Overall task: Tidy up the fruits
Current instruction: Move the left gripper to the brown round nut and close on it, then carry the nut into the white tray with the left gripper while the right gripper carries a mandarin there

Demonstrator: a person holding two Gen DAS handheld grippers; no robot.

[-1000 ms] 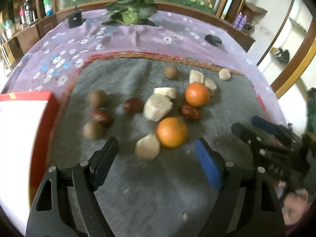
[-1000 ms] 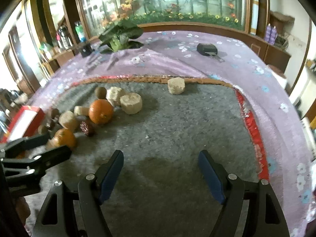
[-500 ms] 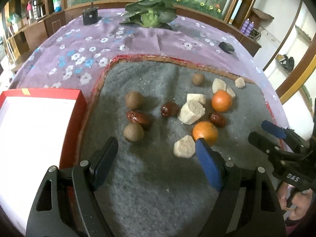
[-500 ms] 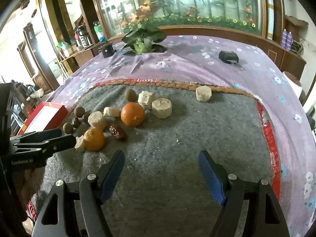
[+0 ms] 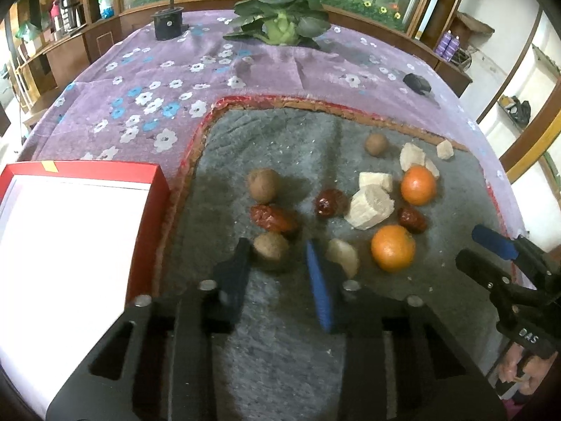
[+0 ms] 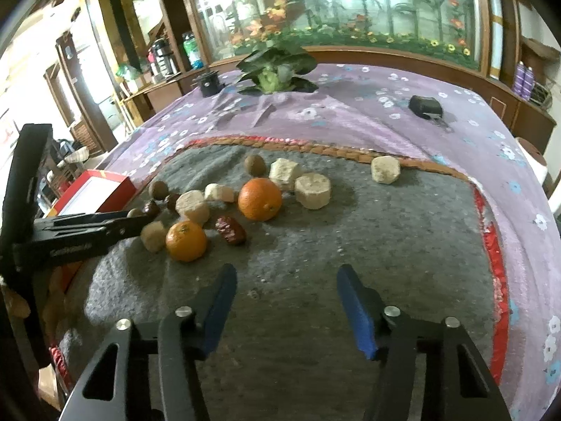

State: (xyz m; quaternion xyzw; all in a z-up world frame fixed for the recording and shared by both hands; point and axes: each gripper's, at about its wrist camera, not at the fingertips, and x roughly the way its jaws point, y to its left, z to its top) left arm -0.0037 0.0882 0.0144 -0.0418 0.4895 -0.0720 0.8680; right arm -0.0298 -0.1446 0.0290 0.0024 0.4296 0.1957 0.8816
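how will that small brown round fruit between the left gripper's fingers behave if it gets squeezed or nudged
The brown round fruit looks ball-shaped, so a nudge would probably roll it across the grey felt mat. Its dull, rough skin should grip well. The left gripper, jaws just closing, has it between them.

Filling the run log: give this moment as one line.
left gripper: jaws just closing round brown fruit, grip unconfirmed | right gripper: jaws just closing, nothing between | red box: empty
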